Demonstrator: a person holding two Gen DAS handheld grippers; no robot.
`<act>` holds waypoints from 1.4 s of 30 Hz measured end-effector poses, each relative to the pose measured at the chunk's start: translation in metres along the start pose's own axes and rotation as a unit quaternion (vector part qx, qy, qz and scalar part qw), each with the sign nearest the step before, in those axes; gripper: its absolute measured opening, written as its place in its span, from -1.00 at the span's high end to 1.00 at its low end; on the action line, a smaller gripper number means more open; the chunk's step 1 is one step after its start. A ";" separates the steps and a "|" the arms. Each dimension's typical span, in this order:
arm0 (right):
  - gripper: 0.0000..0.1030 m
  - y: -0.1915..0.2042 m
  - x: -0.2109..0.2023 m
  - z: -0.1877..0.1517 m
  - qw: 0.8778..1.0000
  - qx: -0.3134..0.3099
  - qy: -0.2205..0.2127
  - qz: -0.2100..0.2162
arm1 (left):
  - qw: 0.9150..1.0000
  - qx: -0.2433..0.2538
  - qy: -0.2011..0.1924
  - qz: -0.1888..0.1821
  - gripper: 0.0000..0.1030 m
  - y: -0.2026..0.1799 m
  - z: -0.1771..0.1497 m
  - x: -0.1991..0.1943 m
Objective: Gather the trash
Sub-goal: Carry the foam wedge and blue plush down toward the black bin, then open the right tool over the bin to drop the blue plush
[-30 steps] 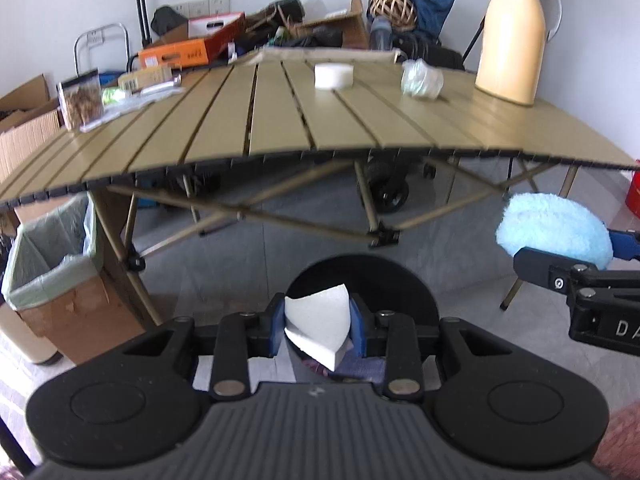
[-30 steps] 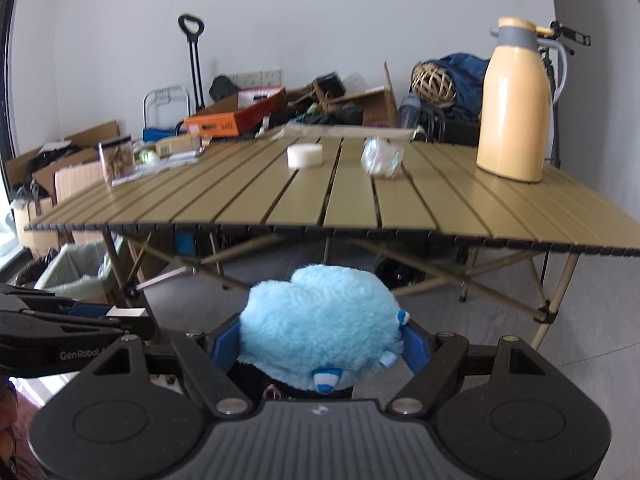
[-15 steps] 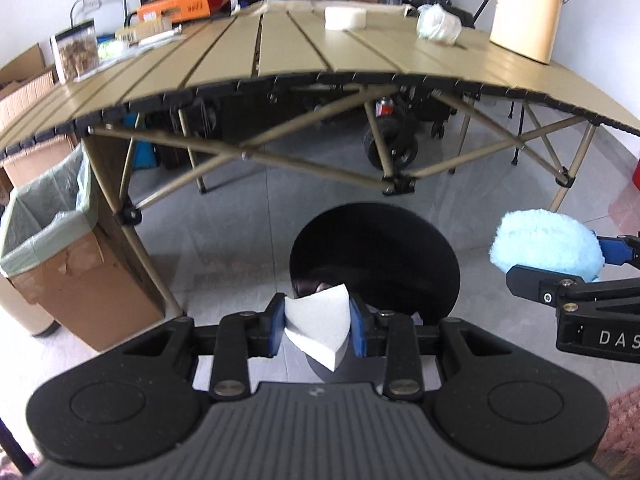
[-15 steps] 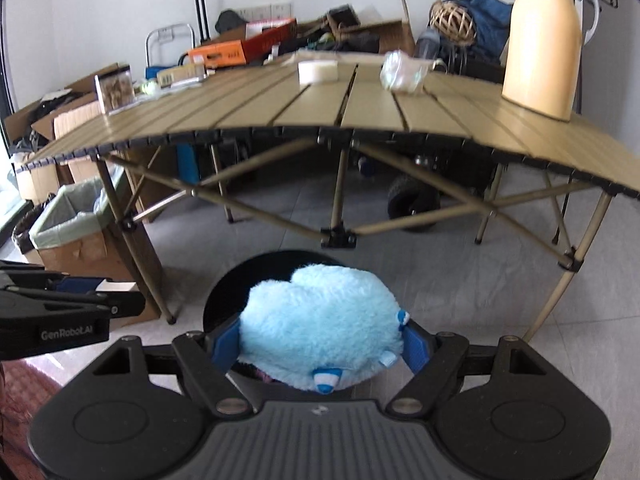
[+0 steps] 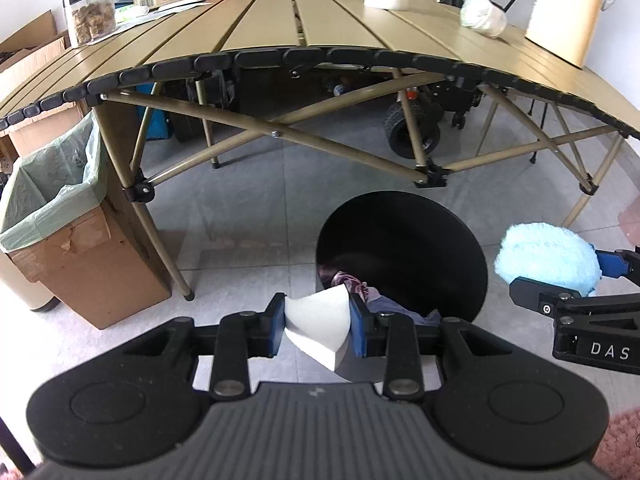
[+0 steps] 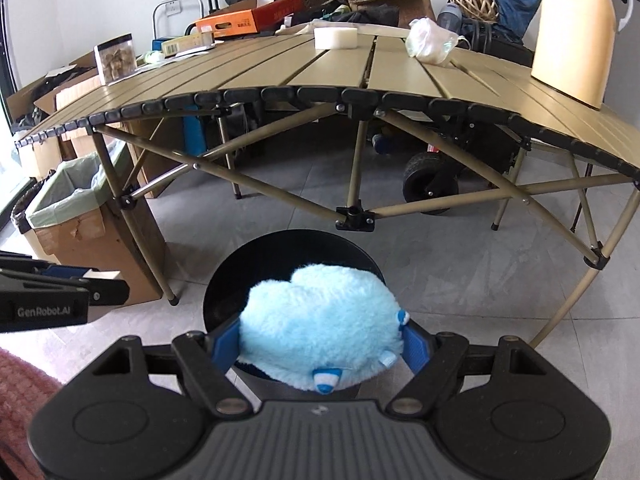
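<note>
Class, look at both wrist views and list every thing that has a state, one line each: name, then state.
Left tongs: shut on white foam piece.
Right tongs: shut on blue plush toy.
Black bin: open, some trash inside.
Cardboard box: open, lined with a green bag.
Folding table: unfolded, standing.

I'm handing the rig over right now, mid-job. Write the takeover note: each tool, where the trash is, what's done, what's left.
Left tool: shut on a white foam piece, at the near rim of the black bin.
Right tool: shut on a fluffy blue toy, above the same bin's opening.
Done: both pieces lifted and carried to the bin, which already holds some items.
Left: release both into the bin. On the table, a white tape roll and a crumpled plastic wad may be next; that's my guess.
</note>
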State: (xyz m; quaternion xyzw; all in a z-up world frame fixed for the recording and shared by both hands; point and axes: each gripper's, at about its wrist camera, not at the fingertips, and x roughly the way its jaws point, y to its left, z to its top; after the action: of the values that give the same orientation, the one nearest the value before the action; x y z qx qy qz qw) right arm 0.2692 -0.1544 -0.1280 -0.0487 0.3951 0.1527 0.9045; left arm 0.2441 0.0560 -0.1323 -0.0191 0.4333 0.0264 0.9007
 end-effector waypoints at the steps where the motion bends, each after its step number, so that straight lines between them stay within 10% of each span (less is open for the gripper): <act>1: -0.52 0.000 0.003 0.002 1.000 0.000 0.001 0.001 | 1.000 0.000 0.000 0.002 0.37 0.001 0.002 0.001; 42: -0.52 0.010 0.124 0.044 0.998 0.029 0.053 0.025 | 0.997 -0.071 0.011 0.037 0.37 0.039 0.057 0.054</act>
State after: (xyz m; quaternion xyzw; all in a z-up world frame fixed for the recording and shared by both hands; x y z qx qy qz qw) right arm 0.3762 -0.1063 -0.1878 -0.0212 0.4478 0.1607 0.8793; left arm 0.3197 0.1002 -0.1391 -0.0672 0.4406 0.0907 0.8906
